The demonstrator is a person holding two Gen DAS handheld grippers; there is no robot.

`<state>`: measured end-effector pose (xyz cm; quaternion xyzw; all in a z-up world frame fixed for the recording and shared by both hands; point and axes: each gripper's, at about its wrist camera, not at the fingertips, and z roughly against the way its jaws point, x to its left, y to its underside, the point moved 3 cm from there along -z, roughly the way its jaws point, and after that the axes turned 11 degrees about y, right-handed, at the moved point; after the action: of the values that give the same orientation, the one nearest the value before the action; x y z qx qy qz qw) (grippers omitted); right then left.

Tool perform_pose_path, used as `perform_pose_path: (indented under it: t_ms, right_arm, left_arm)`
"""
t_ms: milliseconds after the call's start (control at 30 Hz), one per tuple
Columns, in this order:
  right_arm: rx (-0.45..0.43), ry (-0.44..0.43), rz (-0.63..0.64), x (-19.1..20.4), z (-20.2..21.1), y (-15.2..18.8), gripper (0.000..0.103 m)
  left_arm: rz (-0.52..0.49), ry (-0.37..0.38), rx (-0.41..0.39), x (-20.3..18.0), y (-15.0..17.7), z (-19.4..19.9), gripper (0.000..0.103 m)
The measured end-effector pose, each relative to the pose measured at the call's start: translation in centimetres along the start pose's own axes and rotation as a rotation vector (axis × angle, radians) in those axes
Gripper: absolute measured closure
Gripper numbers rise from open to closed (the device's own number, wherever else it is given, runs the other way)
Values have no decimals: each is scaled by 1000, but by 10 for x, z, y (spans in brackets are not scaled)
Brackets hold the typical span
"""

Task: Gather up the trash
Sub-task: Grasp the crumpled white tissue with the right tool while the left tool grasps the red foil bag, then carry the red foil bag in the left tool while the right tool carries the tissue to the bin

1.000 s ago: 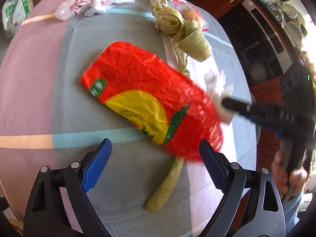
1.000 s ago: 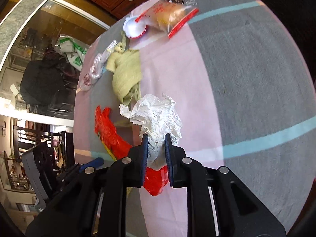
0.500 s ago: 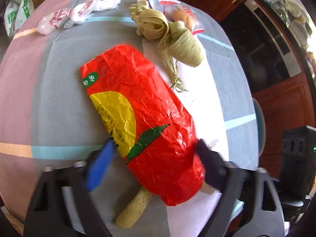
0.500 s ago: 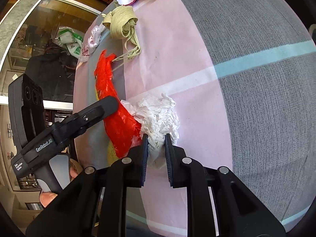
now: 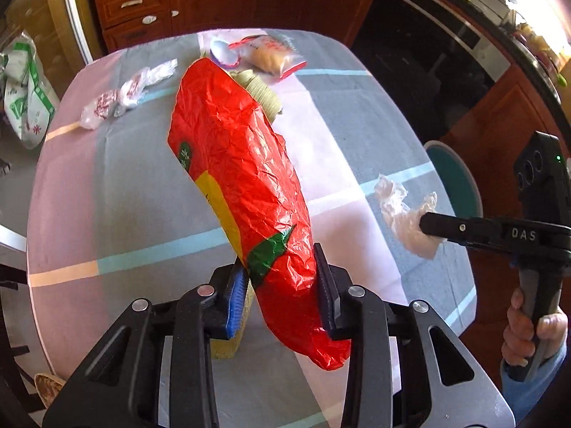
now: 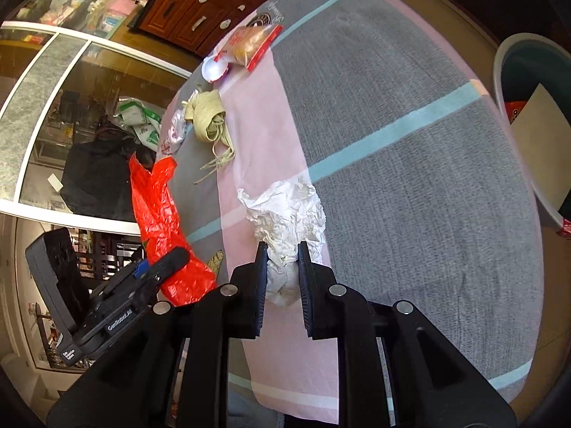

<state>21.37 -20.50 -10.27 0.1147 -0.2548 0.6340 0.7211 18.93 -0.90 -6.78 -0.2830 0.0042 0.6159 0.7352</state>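
Our left tool [image 5: 282, 285], closing, grips one red bag [image 5: 242, 174], its long axis pointing away over the bench [image 5: 374, 125]; our right tool [image 6: 282, 267] clenches one crumpled white wrapper [image 6: 285, 210]

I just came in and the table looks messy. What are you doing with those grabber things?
A person is picking up trash from the table. The left tool is closing on a red plastic bag, lifted off the cloth. The right tool is shut on a crumpled white tissue. Beside the table stands a bin with some trash inside. Dried leaf wrappers, a clear wrapper and a snack packet still lie on the table.
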Motion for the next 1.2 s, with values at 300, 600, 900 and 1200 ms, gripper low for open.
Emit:
perform_pose_path:
  t_ms: [300, 600, 900, 1200]
  right_arm:
    - [-131, -76, -82, -51, 63, -10, 87]
    - [-257, 2, -197, -134, 119, -19, 87]
    - [-328, 122, -316, -215, 158, -23, 87]
    - [-320, 174, -402, -263, 156, -28, 87]
  left_arm:
    - [-148, 83, 18, -76, -13, -7, 68]
    - [-300, 145, 95, -161, -32, -60, 68]
    - [-420, 211, 169, -241, -59, -124, 67]
    - [-503, 197, 231, -278, -71, -193, 46]
